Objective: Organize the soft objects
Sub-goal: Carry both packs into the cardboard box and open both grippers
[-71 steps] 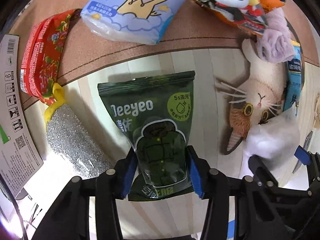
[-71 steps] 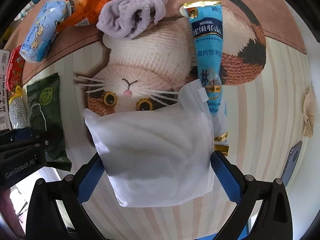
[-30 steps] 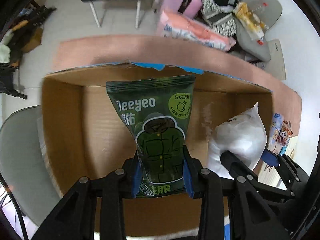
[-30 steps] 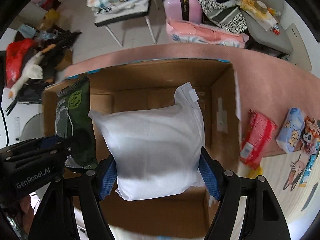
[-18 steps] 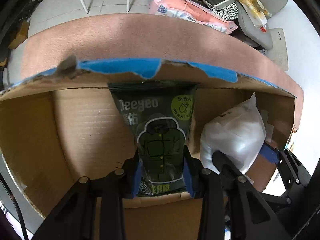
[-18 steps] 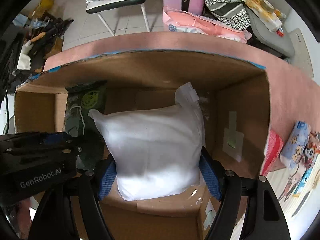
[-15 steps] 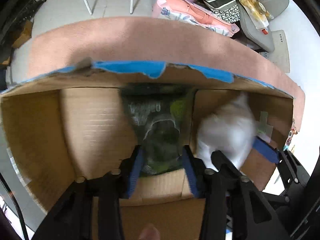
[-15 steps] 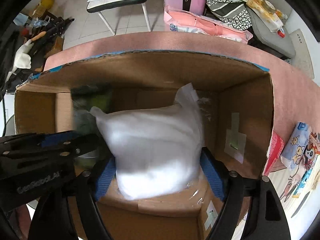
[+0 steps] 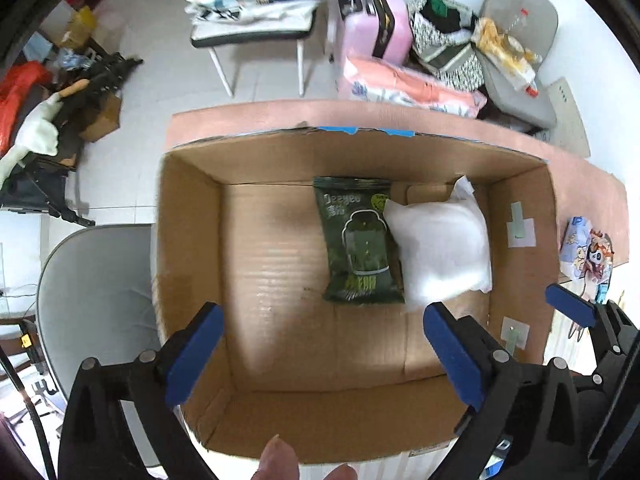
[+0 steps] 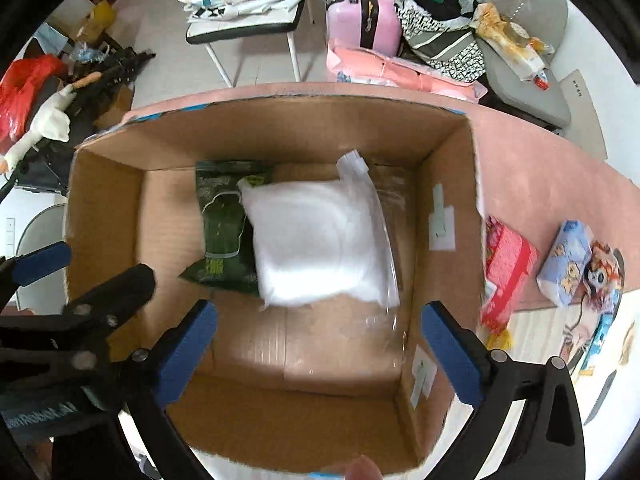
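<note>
The green pouch [image 9: 359, 242] and white pack [image 9: 438, 250] lie touching in the cardboard box [image 9: 188, 264], ahead of both spread, empty grippers [image 9: 320, 356] [image 10: 320, 350]; withdrawing carelessly could snag the box wall.

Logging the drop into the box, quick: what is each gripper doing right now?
Left gripper: open, holding nothing.
Right gripper: open, holding nothing.
</note>
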`<state>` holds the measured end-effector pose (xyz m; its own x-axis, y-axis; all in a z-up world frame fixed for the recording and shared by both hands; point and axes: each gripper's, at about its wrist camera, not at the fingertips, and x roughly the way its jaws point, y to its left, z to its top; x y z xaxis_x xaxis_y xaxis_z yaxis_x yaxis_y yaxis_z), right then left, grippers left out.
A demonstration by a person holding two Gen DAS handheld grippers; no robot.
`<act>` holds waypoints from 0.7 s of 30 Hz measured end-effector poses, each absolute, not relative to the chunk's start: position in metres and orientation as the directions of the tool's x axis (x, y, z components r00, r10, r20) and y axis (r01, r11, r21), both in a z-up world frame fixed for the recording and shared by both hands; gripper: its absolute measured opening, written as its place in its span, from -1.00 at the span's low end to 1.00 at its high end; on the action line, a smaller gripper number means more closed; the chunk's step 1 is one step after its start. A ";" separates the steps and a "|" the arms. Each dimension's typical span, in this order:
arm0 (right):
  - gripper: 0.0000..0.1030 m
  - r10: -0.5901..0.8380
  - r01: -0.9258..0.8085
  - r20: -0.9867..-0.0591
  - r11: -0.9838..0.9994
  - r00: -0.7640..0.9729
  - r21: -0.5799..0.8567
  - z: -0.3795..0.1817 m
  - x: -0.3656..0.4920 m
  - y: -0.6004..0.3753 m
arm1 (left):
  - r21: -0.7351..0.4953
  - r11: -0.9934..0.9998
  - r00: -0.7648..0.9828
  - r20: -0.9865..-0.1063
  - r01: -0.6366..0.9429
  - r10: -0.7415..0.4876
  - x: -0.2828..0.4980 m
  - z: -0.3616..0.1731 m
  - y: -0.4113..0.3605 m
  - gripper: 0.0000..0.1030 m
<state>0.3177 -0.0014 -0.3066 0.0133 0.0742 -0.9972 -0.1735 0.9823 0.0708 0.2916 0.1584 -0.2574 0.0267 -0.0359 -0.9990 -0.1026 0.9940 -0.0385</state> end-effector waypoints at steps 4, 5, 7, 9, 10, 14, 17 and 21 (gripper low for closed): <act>1.00 0.079 -0.172 -0.994 0.983 0.076 0.065 -0.283 0.288 -0.005 | -0.034 0.991 0.097 -0.995 -0.129 -0.022 0.269 -0.240 0.162 0.99; 1.00 0.082 -0.168 -0.993 0.983 0.086 0.067 -0.278 0.281 -0.005 | -0.029 0.991 0.118 -0.993 -0.132 -0.013 0.261 -0.234 0.164 0.99; 1.00 0.088 -0.162 -0.989 0.984 0.116 0.069 -0.265 0.268 -0.007 | -0.016 0.990 0.151 -0.989 -0.141 0.005 0.248 -0.222 0.163 0.99; 1.00 0.081 -0.162 -0.984 0.985 0.157 0.055 -0.251 0.252 -0.008 | 0.000 0.989 0.192 -0.981 -0.145 0.028 0.231 -0.208 0.163 0.99; 1.00 0.076 -0.162 -0.980 0.986 0.184 0.046 -0.242 0.241 -0.009 | 0.010 0.989 0.209 -0.977 -0.145 0.040 0.225 -0.203 0.162 0.99; 1.00 0.088 -0.156 -0.968 0.986 0.235 0.052 -0.216 0.215 -0.013 | 0.019 0.989 0.269 -0.961 -0.146 0.058 0.197 -0.181 0.161 0.99; 1.00 0.103 -0.158 -0.959 0.985 0.264 0.062 -0.198 0.195 -0.017 | 0.027 0.988 0.296 -0.952 -0.149 0.070 0.179 -0.168 0.158 0.99; 1.00 0.142 -0.162 -0.950 0.982 0.279 0.099 -0.180 0.172 -0.022 | 0.031 0.988 0.325 -0.942 -0.148 0.079 0.159 -0.154 0.151 0.99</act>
